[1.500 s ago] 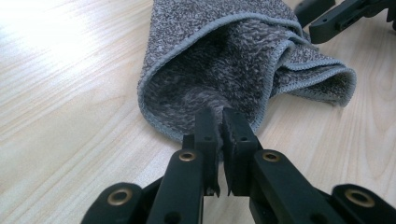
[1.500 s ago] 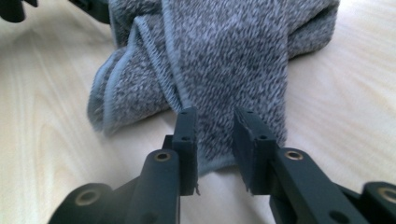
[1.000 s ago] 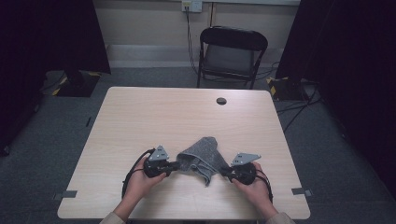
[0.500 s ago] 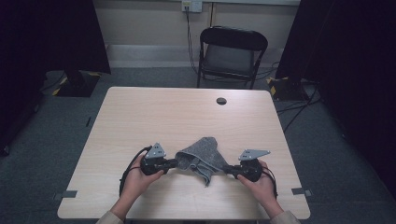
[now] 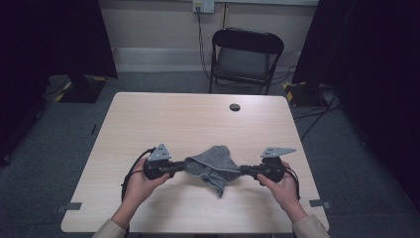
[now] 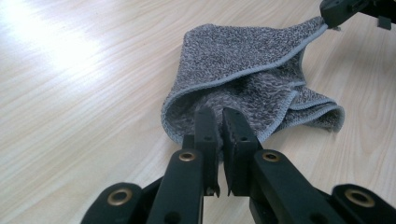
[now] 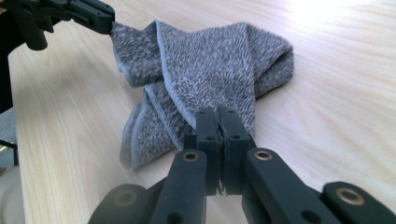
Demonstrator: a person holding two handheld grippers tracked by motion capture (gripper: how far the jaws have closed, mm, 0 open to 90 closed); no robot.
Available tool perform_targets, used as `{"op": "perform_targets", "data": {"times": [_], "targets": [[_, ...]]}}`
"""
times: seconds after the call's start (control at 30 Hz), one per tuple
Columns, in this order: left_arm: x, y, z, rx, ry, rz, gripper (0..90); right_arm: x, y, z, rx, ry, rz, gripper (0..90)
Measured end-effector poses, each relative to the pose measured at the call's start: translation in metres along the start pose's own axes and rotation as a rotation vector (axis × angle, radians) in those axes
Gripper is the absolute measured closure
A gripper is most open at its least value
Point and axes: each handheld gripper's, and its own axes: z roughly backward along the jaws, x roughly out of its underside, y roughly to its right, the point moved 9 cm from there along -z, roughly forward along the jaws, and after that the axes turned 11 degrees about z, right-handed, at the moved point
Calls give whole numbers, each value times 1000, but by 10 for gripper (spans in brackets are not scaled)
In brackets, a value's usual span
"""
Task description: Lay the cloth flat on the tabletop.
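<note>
A crumpled grey towel [image 5: 214, 166] lies on the light wooden table [image 5: 198, 124] near its front edge, stretched between the two grippers. My left gripper [image 5: 182, 166] is shut on the towel's left corner; in the left gripper view its jaws [image 6: 219, 122] pinch the hemmed edge of the towel [image 6: 243, 60]. My right gripper [image 5: 242, 170] is shut on the right corner, its jaws [image 7: 218, 119] pressed together over the towel [image 7: 210, 56]. Each gripper view shows the other gripper farther off, the right gripper [image 6: 337, 11] and the left gripper [image 7: 91, 14], each clamped on its corner.
A round black cable hole [image 5: 235, 107] sits at the table's far side. A black folding chair [image 5: 245, 57] stands behind the table. Cables loop from the left gripper [image 5: 130, 173] by the person's hand. Bare tabletop stretches beyond the towel.
The two grippers have drawn apart, the right one moving further right, and the towel between them is pulled a little wider.
</note>
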Motion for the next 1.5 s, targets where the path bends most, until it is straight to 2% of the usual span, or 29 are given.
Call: {"op": "perform_targets", "data": {"times": [0.2,0.4,0.57,0.73,0.83,1.07,1.37,1.5], "targets": [[-6,-1,4,-2,2,-8,853,-8,3,4,0,2,-6,892],[-15,3,7,3,12,-14,853,-17,0,6,-10,7,2,893],[-32,7,16,2,39,-33,853,-23,1,10,-5,9,7,893],[-42,7,22,-9,42,-56,853,-29,5,15,4,15,-4,892],[-46,3,25,-21,47,-60,853,-31,10,18,16,11,-16,892],[-55,-12,24,-60,47,-53,853,-34,24,21,56,-13,0,892],[-67,-24,18,-63,79,-10,851,-37,45,20,75,5,-43,892],[-71,-24,18,-61,81,-19,851,-38,49,20,76,9,-52,892]]}}
